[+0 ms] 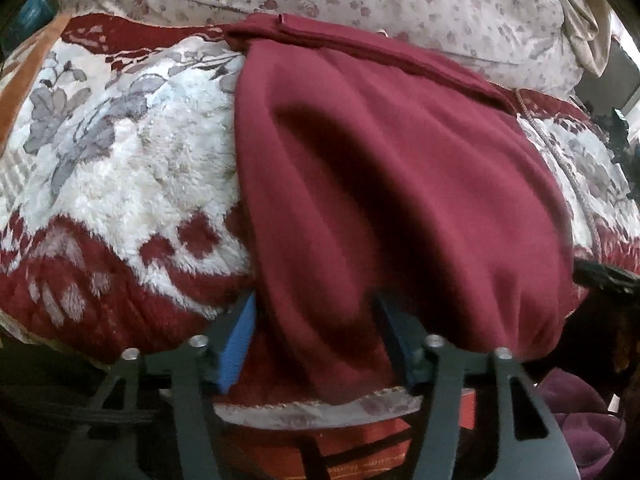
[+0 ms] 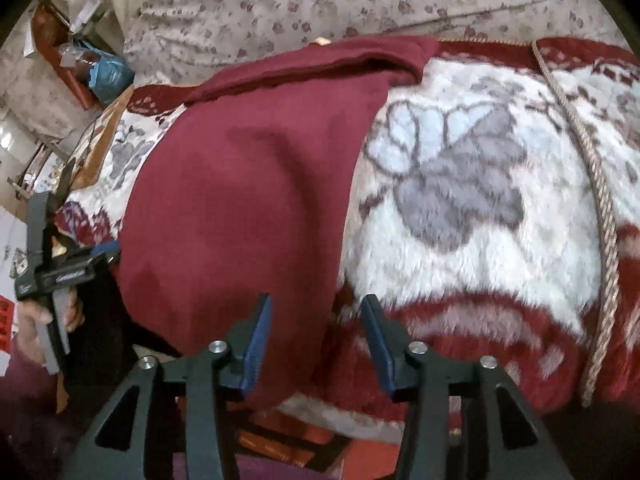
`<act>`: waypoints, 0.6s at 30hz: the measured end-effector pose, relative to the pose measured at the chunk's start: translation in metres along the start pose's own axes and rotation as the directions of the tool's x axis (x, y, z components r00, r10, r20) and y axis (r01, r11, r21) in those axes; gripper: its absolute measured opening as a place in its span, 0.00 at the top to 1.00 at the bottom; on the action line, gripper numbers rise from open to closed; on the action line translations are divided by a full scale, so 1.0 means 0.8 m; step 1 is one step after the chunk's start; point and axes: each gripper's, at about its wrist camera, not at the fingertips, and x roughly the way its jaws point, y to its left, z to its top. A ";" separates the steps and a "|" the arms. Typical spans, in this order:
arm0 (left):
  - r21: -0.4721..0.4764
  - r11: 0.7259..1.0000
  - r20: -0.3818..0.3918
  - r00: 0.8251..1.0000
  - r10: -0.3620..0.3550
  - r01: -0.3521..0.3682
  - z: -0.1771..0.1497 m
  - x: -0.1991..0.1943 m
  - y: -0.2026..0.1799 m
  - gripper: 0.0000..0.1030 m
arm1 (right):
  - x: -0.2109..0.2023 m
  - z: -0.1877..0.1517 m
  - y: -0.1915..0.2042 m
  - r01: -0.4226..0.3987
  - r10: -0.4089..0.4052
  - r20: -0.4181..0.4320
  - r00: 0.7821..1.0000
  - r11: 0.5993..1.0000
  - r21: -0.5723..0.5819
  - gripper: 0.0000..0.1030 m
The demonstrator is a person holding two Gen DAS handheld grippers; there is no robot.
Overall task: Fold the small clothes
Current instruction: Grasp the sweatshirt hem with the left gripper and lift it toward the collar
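A maroon garment [image 1: 400, 168] lies flat on a fluffy red-and-white floral blanket [image 1: 140, 168], its near edge drooping over the bed's front. My left gripper [image 1: 318, 340] stands over that near edge on the garment's left side. Its blue pads [image 1: 238, 344] are well apart, with cloth lying loose between them. In the right wrist view the garment [image 2: 240, 200] fills the left half. My right gripper [image 2: 316, 340] straddles the garment's near right corner, jaws apart, gripping nothing. The left tool's black frame [image 2: 60, 276] and the hand holding it [image 2: 32, 320] show at the left edge.
A pale flowered sheet [image 1: 400, 0] bunches behind the blanket. A braided cord [image 2: 600, 200] runs across the blanket on the right. A blue bag [image 2: 108, 72] and clutter sit far left. Purple fabric [image 1: 580, 420] and red boxes [image 2: 280, 444] lie below the bed's front edge.
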 end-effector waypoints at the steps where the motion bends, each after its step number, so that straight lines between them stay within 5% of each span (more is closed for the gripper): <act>1: -0.003 1.000 0.002 1.000 -0.004 0.004 0.001 0.000 0.001 0.57 | 0.000 -0.003 0.000 -0.007 0.007 -0.006 1.000 1.000 0.003 0.45; 3: -0.009 1.000 0.006 1.000 -0.028 0.028 0.002 -0.002 0.002 0.80 | 0.002 -0.008 0.000 -0.017 0.017 -0.018 1.000 1.000 0.001 0.43; 5: -0.005 0.999 0.008 0.999 -0.048 0.048 0.003 -0.006 0.003 0.90 | 0.005 -0.012 0.003 -0.025 0.025 -0.030 0.999 1.000 -0.006 0.42; 14: -0.098 0.995 0.006 1.000 -0.016 0.017 -0.013 -0.030 0.059 0.92 | 0.014 -0.027 0.029 -0.091 0.084 -0.102 0.991 0.993 -0.071 0.39; 18: -0.063 0.998 0.007 1.000 0.009 -0.009 -0.013 -0.027 0.047 0.89 | 0.034 -0.035 0.039 -0.093 0.079 -0.150 0.986 0.992 -0.090 0.39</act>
